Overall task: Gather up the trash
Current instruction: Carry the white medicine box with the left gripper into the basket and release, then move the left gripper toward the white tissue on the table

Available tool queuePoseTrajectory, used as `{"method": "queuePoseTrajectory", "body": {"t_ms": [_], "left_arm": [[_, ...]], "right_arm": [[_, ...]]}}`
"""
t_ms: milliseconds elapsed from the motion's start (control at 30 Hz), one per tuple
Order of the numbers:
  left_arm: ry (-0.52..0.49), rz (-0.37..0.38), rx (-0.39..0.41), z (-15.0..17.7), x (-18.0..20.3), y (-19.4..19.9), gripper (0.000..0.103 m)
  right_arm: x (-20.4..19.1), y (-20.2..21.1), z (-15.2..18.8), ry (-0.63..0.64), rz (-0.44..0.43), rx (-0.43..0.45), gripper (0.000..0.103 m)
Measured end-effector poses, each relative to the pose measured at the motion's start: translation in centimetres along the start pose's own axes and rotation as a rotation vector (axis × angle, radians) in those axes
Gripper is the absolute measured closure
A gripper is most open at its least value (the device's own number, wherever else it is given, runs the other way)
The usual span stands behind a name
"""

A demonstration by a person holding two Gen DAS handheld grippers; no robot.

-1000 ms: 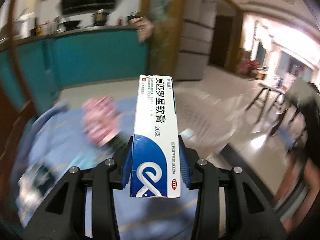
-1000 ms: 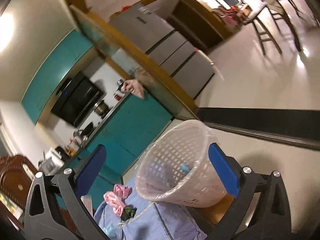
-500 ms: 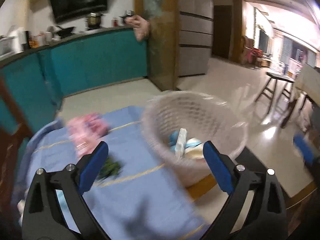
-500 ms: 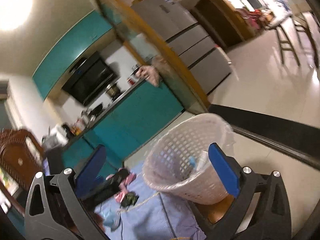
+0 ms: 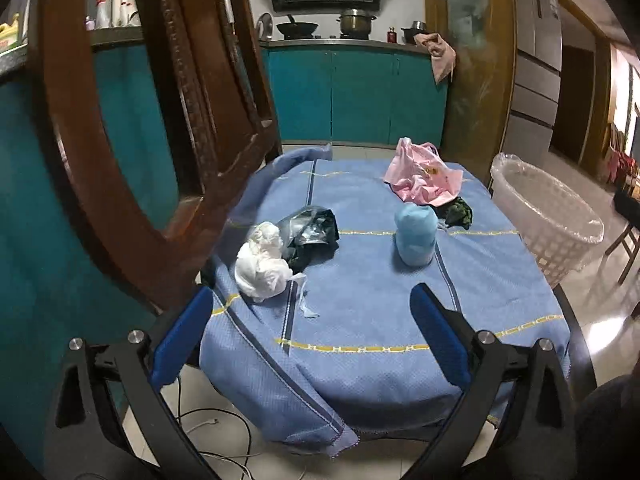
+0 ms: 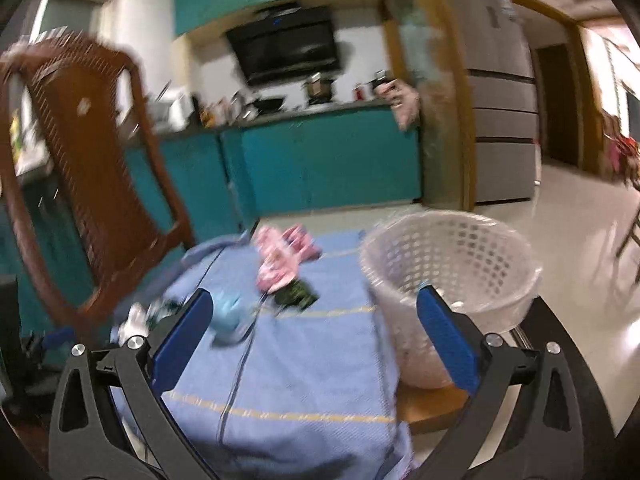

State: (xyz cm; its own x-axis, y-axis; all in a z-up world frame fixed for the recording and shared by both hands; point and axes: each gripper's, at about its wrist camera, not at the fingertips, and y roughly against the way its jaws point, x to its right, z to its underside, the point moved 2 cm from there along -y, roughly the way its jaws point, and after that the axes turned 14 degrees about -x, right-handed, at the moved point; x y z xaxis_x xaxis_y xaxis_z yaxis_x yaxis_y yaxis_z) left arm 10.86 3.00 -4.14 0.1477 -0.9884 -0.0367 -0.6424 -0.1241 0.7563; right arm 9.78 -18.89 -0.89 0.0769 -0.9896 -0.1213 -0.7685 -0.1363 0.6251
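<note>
On blue tablecloth: white wad, blue cup, pink bag | lined basket at table's right edge | left gripper opening, empty | right gripper spread, empty

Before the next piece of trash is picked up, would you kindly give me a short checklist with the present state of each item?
1. left gripper empty, nothing between its fingers: ok; its jaws are opening.
2. right gripper open and empty: ok.
3. Trash left on the blue tablecloth: white crumpled tissue, dark plastic bag, light blue wad, pink plastic bag: ok.
4. White basket stands upright beside the table, lined with clear plastic: ok.
5. Room in the basket: cannot tell; the right wrist view is blurred.
6. Wooden chair near the tissue may crowd the approach: not ok.
</note>
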Motion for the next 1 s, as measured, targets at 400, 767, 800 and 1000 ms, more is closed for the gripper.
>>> {"method": "queuePoseTrajectory", "body": {"t_ms": [400,767,800,1000], "left_arm": [[-0.004,-0.038,-0.065,0.8,0.8,-1.2,0.005],[-0.014,-0.043,-0.065,0.9,1.0,-1.3,0.005],[-0.014,-0.043,-0.066,0.9,1.1,-1.3,0.005],[-0.015,-0.044,-0.062,0.9,1.1,-1.3,0.005]], "right_arm": [[-0.6,-0.6,0.3,0.014,-0.024,-0.042,0.004],[-0.5,-0.5,0.3,0.011,-0.031,-0.04,0.004],[-0.6,-0.5,0.3,0.012,-0.032,-0.041,0.004],[-0.6,-0.5,0.2,0.013,-0.035,-0.041,0.004]]}}
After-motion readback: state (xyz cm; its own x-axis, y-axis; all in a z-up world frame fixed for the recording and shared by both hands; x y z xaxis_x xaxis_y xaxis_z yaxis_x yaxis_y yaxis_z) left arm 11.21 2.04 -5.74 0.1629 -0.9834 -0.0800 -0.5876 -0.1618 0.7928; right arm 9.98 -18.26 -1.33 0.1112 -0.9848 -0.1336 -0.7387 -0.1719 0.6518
